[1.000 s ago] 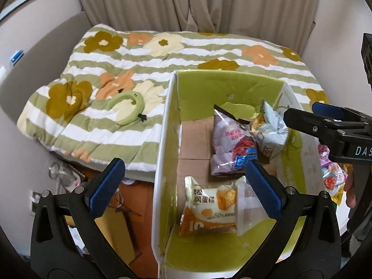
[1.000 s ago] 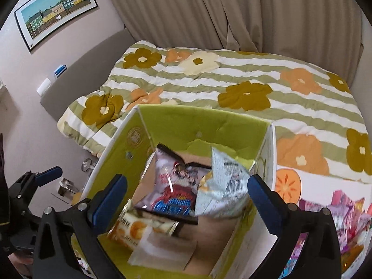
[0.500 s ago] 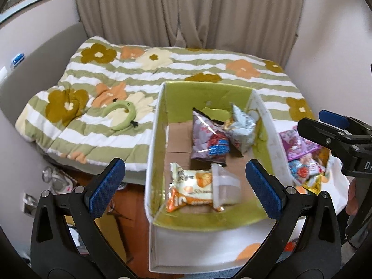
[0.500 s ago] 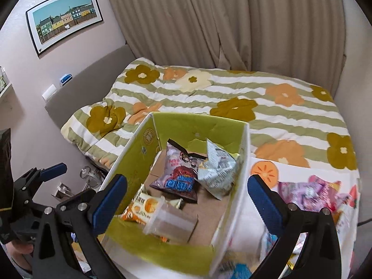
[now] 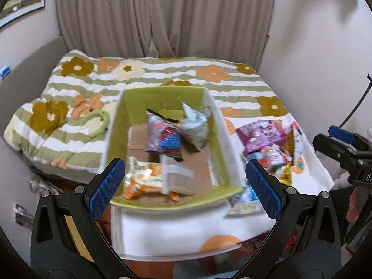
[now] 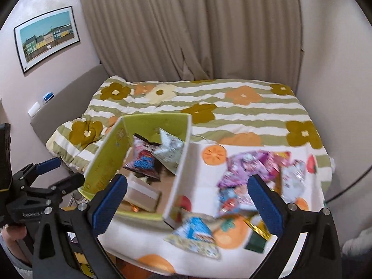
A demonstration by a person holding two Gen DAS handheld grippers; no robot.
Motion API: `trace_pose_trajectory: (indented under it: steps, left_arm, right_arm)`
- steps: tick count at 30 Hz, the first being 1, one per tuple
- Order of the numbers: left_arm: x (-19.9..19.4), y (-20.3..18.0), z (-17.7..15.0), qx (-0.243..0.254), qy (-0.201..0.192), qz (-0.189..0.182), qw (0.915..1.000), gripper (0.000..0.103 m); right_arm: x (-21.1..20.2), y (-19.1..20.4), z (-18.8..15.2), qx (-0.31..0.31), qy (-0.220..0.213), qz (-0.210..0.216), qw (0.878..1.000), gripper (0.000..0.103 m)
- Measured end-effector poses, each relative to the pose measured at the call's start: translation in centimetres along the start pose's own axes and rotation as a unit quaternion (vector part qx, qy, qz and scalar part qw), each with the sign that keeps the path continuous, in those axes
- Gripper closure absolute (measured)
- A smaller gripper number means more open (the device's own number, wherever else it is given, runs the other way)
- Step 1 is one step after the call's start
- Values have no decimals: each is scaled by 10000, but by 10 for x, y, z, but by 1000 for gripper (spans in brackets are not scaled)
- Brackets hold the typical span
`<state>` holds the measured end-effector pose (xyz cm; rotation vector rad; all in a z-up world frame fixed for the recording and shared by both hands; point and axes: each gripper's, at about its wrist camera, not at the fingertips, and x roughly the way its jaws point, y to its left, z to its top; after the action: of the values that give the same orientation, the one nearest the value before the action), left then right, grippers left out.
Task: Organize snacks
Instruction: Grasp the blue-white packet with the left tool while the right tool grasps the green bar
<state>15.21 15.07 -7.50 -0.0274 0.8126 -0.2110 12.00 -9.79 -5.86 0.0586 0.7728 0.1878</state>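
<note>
Left tool (image 5: pixel 183 182): spread wide, holding nothing.
Box (image 5: pixel 116 125): on the bed's near end, four snack packets inside.
Loose snacks (image 6: pixel 251 174): heaped just right of the box, unsorted; roughly half remains.
Right tool (image 6: pixel 186 203): spread, holding nothing.

My left tool (image 5: pixel 183 189) is matte black plastic with two blue, finely ribbed pads (image 5: pixel 105 187) and silver screws along its arms; my right tool (image 6: pixel 187 203) matches it; white lettering marks each body, partly cut off; a bare fingertip and grey sleeve show beside the left one.
</note>
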Motion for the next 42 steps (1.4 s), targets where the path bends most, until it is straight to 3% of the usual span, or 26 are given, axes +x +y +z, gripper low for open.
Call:
trace_pose_trajectory:
  steps: [9,18,30,37,39,42]
  left_arm:
    - [24,-78,-26,-228,280,-3,9993,1]
    - [81,-137,-66,-174,533,212,9982,1]
    - [158,-164,-105,13,588,894,9943,1]
    - [182,-165,-121,7,681,925,9934,2]
    - [186,-166,-123,58,672,925,9934,9]
    - [188,-167,-123,118,622,954,9934,13]
  right_arm:
    - [-23,-77,-40,260,320,-10,9991,0]
    - [-1,-134,-87,454,805,96,9957,0]
    - [68,-164,-147,822,1262,87,9886,0]
    - [93,-169,-163,806,1371,93,9872,0]
    - [97,-169,-165,797,1360,76,9875,0]
    - [101,-168,-168,761,1322,-27,9883,0]
